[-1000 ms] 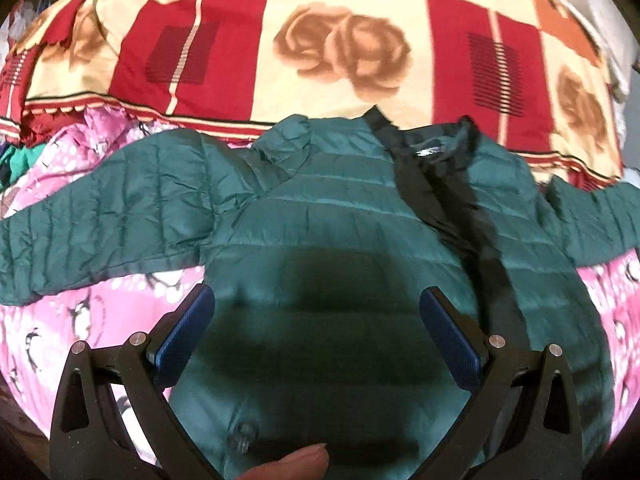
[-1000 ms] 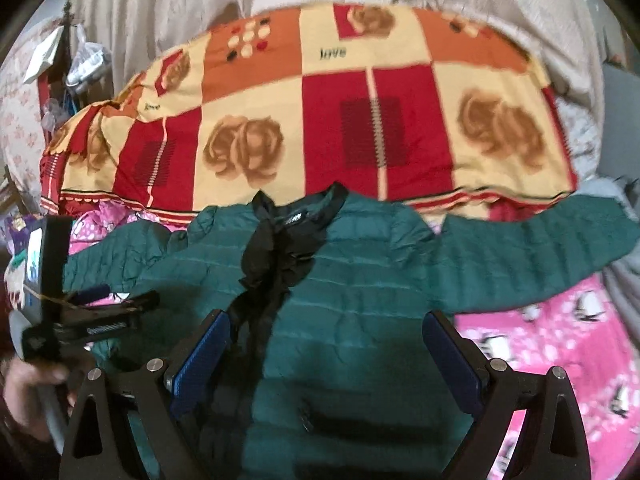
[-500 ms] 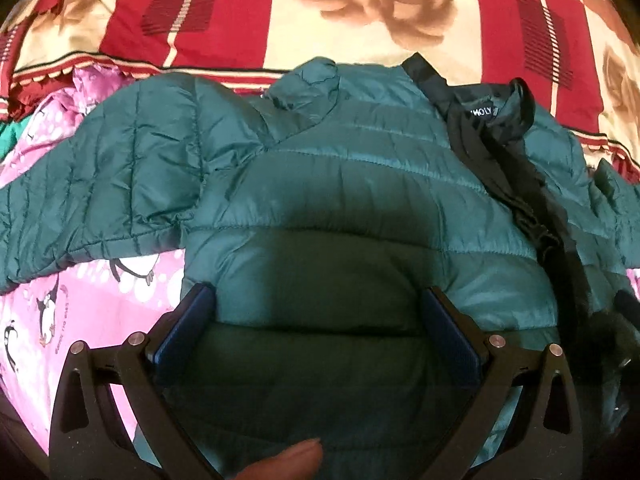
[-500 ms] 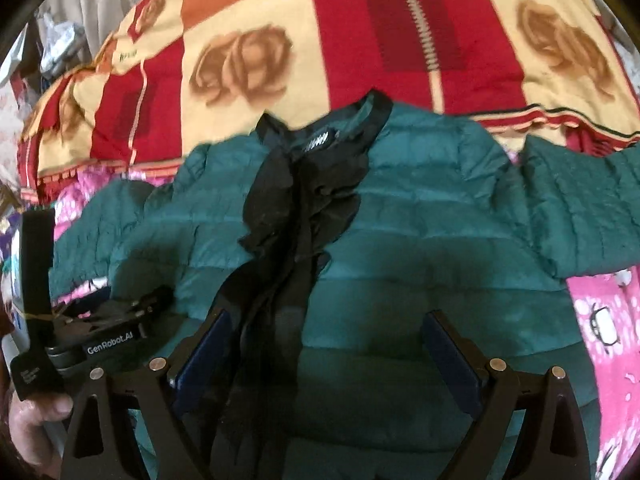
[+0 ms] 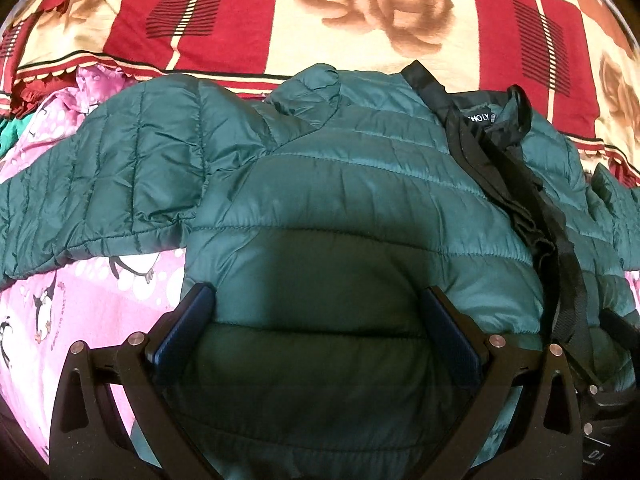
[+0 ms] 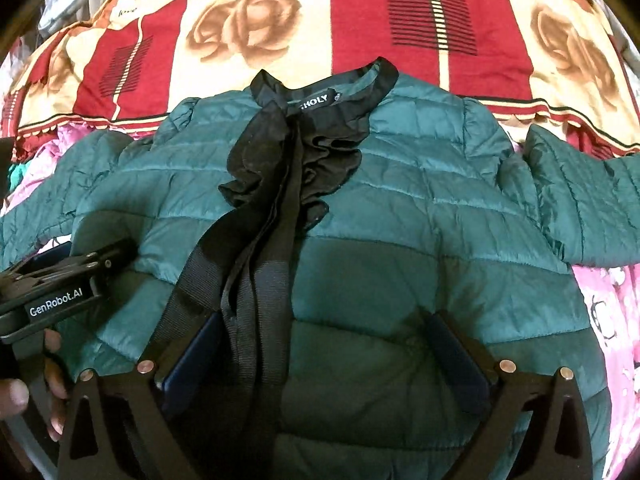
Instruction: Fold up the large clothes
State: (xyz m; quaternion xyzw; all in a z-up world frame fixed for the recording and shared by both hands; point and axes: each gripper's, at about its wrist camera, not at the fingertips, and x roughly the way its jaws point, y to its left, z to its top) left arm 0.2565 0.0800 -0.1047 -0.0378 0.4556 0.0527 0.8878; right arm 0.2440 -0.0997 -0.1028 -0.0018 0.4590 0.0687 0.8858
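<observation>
Green quilted puffer jacket (image 5: 360, 184) lies flat, front up, on pink penguin-print sheet (image 5: 80, 304), filling more of both views than a second earlier. Left gripper (image 5: 318, 322) gapes, grasping nothing; right gripper (image 6: 320, 344) lower now, jaws opening over black ruffled placket (image 6: 288, 168).

- A red, cream and orange patchwork blanket (image 5: 248, 40) printed with brown roses and black striped panels fills the far side of both views; the word "love" shows on it near its left edge in the right wrist view.
- A pink sheet with a penguin print (image 5: 80, 300) lies just beside the blanket's scalloped near border.
- A scrap of bright green cloth (image 5: 10, 132) peeks out beside that border at the left.
</observation>
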